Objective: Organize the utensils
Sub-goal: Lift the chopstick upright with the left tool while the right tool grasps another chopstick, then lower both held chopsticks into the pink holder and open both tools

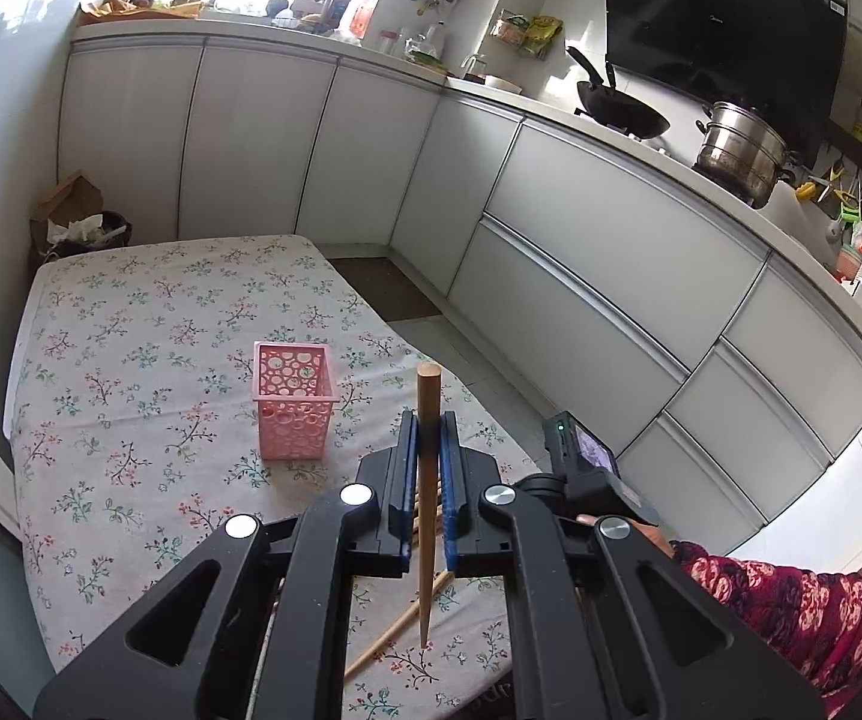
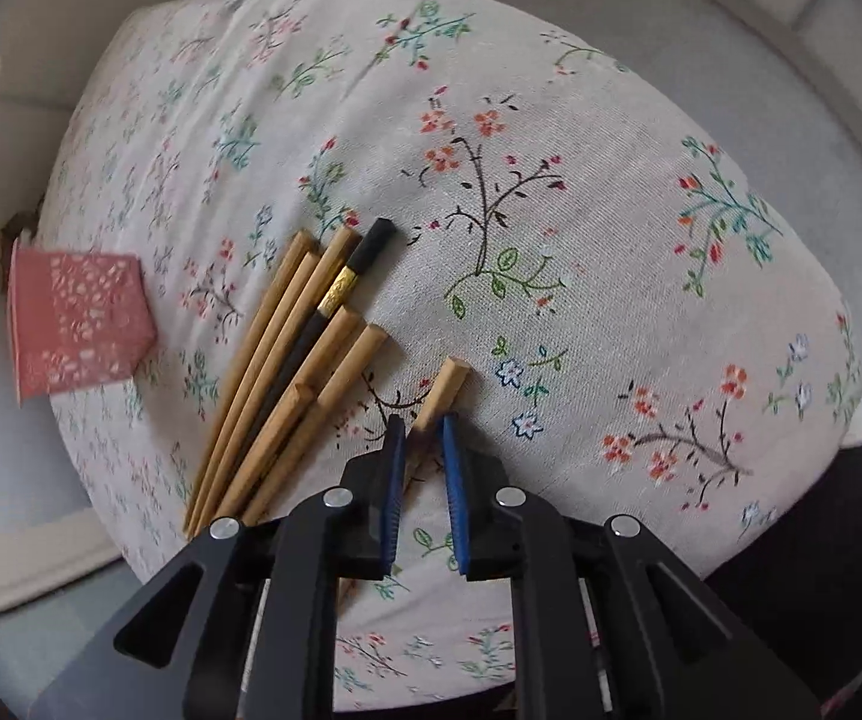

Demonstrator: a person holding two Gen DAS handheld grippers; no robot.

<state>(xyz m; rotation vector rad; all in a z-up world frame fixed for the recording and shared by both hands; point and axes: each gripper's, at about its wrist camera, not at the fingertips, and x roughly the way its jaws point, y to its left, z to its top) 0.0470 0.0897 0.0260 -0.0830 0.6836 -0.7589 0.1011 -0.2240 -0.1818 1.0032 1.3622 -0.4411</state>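
L gripper (image 1: 429, 441) is closed on a chopstick (image 1: 428, 420), held near-upright betw. the blue pads (image 1: 449, 456), blunt end up, thin tip down and clear of the cloth (image 1: 131, 312). The basket (image 1: 294, 399) is seen ahead-left of the jaws, upright, apparently empty; it's near but not under the stick.

R gripper (image 2: 420, 429) is seen low over the cloth w/ jaws narrowly parted around the blunt end of a lone stick (image 2: 444, 387); whether the pads are actually touching it can't be told. Just left of it a bundle (image 2: 287, 360) of wooden sticks is fanned out, w/ one black stick (image 2: 359, 267) among them.

Judged step: held stick is to be carried over the basket and dropped in, while the R side is set for the next pick.

Risks, as judged:
- Stick is gripped well above its tip, so the tip may swing and catch the basket rim; a light basket could be tipped or shoved.
- Round, tapered wood on pads: slip or pivot is possible if tilted.
- If released off-centre, the stick may bounce out.
- R jaws closed askew could roll the lone stick away or nudge the bundle.
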